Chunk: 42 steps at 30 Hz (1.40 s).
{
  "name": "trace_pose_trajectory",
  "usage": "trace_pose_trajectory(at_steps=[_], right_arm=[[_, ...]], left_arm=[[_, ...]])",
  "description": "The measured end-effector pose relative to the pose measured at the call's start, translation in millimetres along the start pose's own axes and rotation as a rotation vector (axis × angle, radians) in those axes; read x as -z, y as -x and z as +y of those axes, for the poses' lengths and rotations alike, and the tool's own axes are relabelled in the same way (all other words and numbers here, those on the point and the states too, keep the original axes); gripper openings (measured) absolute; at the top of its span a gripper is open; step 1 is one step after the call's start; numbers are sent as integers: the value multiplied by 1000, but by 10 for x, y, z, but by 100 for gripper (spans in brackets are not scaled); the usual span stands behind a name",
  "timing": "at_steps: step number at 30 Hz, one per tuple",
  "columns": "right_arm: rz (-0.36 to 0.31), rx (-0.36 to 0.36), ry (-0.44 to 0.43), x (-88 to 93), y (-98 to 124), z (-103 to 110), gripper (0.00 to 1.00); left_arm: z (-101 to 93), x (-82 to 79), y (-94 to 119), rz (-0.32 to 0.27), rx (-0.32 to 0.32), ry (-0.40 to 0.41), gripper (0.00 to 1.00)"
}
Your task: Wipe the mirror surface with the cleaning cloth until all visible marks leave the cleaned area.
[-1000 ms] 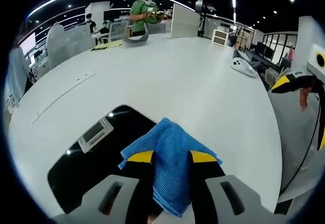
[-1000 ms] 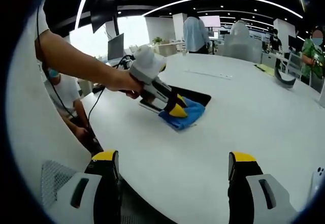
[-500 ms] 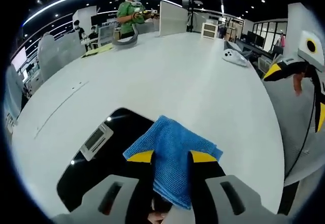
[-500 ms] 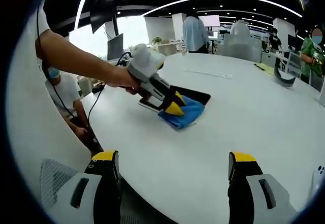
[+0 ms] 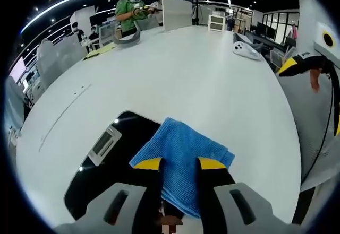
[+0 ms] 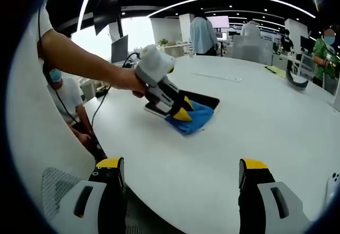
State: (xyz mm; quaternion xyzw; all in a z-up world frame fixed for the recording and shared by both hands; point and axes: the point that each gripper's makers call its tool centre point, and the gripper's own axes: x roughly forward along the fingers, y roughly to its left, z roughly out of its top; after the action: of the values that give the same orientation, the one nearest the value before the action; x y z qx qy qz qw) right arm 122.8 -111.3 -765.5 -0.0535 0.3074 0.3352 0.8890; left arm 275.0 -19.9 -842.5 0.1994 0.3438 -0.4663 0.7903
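Left gripper (image 5: 179,164) first: I see its yellow-tipped jaws closed on the blue cloth (image 5: 180,152), which bulges out between and ahead of them. From the right gripper view the same left gripper (image 6: 183,109) slants down onto the cloth (image 6: 192,121), with a hand (image 6: 130,80) wrapped round its white body. The cloth lies on the white table (image 5: 186,80), partly over the near right corner of the mirror (image 5: 101,173), a dark rectangular slab lying flat. The mirror's glass reflects a ceiling fitting and light spots; I cannot tell whether any marks are on it. Beyond the mirror, at the table's far edge, a person in green (image 5: 127,8) stands by a grey curved object (image 5: 126,39). Further right of the mirror, a white device (image 5: 245,50) rests near the table's edge.

Right gripper (image 6: 180,173) hangs over the near edge of the table (image 6: 255,122), well short of the mirror (image 6: 204,100), its jaws spread wide with nothing between them.
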Motion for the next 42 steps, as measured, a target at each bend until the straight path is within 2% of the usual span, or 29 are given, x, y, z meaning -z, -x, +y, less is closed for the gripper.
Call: trace_pose_trajectory(at_steps=[20,42], right_arm=[[1,-1,-5,8,3,-4,89],[-9,6,-19,8,27,-23,89]], left_arm=[[159,-84,-70,-18,-52,74,22],[362,-165,-138,-23,-69,102,20]])
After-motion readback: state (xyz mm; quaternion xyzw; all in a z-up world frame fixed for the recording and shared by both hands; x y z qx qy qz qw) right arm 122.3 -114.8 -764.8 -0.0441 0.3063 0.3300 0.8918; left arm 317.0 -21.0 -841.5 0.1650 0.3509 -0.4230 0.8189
